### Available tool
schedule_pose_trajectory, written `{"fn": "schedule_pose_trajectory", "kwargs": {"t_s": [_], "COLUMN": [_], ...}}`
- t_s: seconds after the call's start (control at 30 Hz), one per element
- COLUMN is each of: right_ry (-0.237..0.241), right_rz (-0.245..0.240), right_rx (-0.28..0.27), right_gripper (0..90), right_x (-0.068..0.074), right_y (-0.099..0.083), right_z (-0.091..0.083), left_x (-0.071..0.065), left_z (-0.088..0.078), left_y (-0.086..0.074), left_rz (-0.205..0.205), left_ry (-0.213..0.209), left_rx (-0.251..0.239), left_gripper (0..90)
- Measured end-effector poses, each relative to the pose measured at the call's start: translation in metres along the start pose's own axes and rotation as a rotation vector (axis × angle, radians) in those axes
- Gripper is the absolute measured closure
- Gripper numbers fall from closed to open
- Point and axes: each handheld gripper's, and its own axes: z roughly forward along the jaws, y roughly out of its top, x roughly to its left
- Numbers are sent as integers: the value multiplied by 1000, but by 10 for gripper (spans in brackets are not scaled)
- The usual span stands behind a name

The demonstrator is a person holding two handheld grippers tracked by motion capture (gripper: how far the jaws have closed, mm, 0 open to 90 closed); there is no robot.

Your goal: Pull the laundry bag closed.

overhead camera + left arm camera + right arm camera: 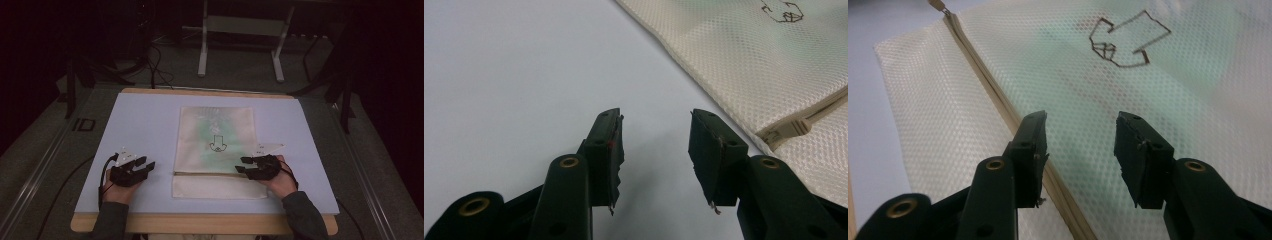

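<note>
Mesh pouch [216,150] lies flat mid-table on the pale blue mat [145,120], zipper [998,95] running across its near end, arrow print [1125,42] on the upper panel. The zipper pull [785,131] sits at the pouch's left edge, just beside the left gripper [656,150].

Right gripper [1080,150] is over the pouch's right side, jaws wide, nothing between them; the zipper line passes under its left jaw. Left gripper rests on the mat left of the pouch, jaws also wide and empty.

Risks as I see them:
- Fabric is thin and slick-looking. A pinch from the right could catch only the top layer, or bunch it.
- Nothing pins the pouch. Tugging the pull likely drags the whole pouch over the mat.
- The pull is small and lies flat, easy for the left jaws to miss or scrape the mat.
</note>
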Motion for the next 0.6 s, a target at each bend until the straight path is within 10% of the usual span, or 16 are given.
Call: {"fn": "schedule_pose_trajectory", "kwargs": {"t_s": [0.6], "right_ry": [35], "right_rz": [-99], "right_rx": [29], "right_gripper": [565], "right_x": [17], "right_y": [30], "right_z": [21], "left_x": [1], "left_z": [-1], "left_y": [-1], "left_rz": [-1], "left_ry": [7], "left_rx": [4], "left_gripper": [552]}}
